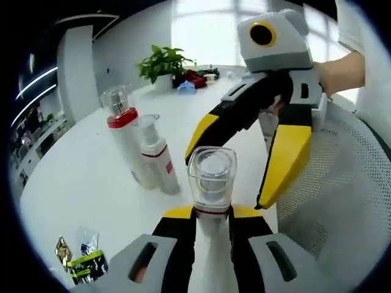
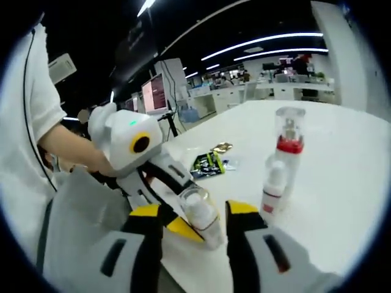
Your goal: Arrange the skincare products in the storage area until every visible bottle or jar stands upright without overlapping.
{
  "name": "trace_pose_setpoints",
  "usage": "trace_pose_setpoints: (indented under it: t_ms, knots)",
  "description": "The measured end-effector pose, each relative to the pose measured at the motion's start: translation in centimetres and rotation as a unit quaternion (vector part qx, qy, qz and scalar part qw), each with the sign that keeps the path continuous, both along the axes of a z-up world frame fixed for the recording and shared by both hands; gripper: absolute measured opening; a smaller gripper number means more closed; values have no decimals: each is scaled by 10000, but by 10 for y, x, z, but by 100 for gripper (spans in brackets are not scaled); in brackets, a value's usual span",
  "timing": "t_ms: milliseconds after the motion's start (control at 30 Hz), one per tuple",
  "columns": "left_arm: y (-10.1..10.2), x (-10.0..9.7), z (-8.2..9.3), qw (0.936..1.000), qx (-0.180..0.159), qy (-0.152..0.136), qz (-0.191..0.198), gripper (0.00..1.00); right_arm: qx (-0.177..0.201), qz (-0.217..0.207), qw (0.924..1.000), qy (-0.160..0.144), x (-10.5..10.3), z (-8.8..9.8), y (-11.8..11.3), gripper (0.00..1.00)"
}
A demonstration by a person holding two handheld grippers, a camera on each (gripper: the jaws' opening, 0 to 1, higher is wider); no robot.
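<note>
Left gripper (image 1: 211, 223) clamps the clear-capped white bottle (image 1: 211, 183); right gripper (image 2: 195, 223), jaws apart around it, could knock it askew if closing unevenly.

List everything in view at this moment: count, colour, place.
Clear-capped bottle: 1, white with red band, between the left gripper's jaws.
Standing bottles: 2, white with red trim, side by side on the table: tall one, pump bottle.
Sachets: a few, gold, black and green, on the table.
Potted plant: 1, green, at the table's far end.
Table: 1, white.
Left gripper: yellow, black, grey.
Right gripper: open beside the cap.
</note>
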State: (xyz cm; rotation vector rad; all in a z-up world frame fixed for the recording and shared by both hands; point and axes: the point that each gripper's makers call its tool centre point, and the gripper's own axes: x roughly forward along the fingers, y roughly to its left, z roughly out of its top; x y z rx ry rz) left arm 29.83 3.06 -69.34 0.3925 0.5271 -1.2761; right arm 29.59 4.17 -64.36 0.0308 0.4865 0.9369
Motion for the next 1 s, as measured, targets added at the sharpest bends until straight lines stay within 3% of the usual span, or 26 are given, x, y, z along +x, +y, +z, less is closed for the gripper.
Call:
trace_pose_setpoints:
  t_ms: [400, 733, 1000]
  knots:
    - [-2, 17, 1, 9995, -4, 23, -328, 17, -106, -464, 9988, 78, 1, -3, -29, 53]
    - [-4, 46, 0, 9995, -4, -12, -302, 17, -198, -926, 9954, 133, 6, -4, -60, 59]
    - [-7, 63, 1, 9995, -47, -22, -326, 17, -187, -1074, 9940, 89, 11, 2, -68, 63]
